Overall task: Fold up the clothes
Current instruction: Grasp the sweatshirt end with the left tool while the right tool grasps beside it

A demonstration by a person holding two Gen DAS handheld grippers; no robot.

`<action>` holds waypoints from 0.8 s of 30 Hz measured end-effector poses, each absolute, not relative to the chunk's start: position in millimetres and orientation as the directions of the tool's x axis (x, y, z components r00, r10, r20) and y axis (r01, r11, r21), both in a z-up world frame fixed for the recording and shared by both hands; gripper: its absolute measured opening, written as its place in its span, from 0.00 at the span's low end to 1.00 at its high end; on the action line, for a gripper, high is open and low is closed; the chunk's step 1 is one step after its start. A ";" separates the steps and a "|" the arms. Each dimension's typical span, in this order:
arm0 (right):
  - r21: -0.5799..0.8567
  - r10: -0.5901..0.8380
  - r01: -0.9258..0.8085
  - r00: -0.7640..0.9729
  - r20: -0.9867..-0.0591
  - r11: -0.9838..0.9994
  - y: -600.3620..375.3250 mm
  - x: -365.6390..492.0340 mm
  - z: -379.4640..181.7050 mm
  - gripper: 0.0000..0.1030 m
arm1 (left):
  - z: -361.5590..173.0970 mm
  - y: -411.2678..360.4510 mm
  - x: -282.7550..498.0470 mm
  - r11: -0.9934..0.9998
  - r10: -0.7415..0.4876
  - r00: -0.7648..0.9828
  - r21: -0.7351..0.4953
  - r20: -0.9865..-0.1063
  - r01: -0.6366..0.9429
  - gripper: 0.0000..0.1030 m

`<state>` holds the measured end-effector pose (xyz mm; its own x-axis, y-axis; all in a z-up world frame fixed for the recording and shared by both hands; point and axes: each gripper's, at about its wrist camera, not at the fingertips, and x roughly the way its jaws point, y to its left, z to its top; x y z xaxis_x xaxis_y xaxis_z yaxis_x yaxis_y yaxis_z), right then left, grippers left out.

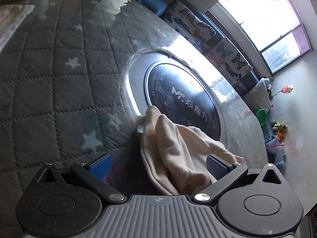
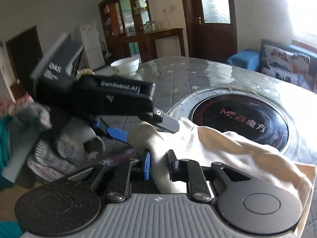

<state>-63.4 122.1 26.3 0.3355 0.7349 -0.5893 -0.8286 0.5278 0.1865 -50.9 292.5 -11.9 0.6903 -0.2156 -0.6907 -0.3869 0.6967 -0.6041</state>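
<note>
A living room with a sofa point(image 1: 208, 33) along the window surrounds a round worktop point(image 1: 59, 79) under grey quilted cloth. A cream garment point(image 2: 227, 144) lies bunched at lower centre, beside the black hotplate point(image 2: 239, 123). The right tongs point(image 2: 158, 166) are clamped on the garment; the left tongs point(image 1: 158, 164) stand apart around it. A white bowl point(image 2: 125, 65) sits at upper left.

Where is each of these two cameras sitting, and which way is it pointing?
Left wrist: rides the left hand-held gripper, looking along its open fingers across the quilted table toward the window; cream garment lies between them.
Right wrist: rides the right hand-held gripper, shut on the garment, facing the door; a gloved hand shows.
Shared: garment, round cooktop, white bowl.
</note>
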 end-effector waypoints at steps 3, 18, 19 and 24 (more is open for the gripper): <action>0.212 0.750 -0.826 0.327 -0.575 0.523 116.2 -60.3 30.0 0.15 | -14.6 291.6 -45.0 0.666 -0.266 0.693 -0.648 -0.670 -0.371 0.93; 0.233 0.765 -0.838 0.292 -0.573 0.494 104.8 -60.2 20.0 0.25 | -40.0 296.9 -34.0 0.557 -0.414 0.674 -0.756 -0.611 -0.343 0.22; 0.233 0.766 -0.835 0.298 -0.570 0.499 101.8 -59.7 20.2 0.27 | -40.1 297.4 -35.1 0.561 -0.413 0.676 -0.755 -0.611 -0.340 0.21; 0.215 0.736 -0.791 0.380 -0.560 0.573 74.1 -50.7 26.1 0.36 | -35.2 292.5 -36.4 0.610 -0.383 0.678 -0.723 -0.627 -0.325 0.20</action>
<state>-50.7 74.1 26.1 0.3803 0.7358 -0.5603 -0.7909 0.5728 0.2154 -36.4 292.5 -35.2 0.6781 -0.3828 -0.6274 -0.3247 0.6098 -0.7230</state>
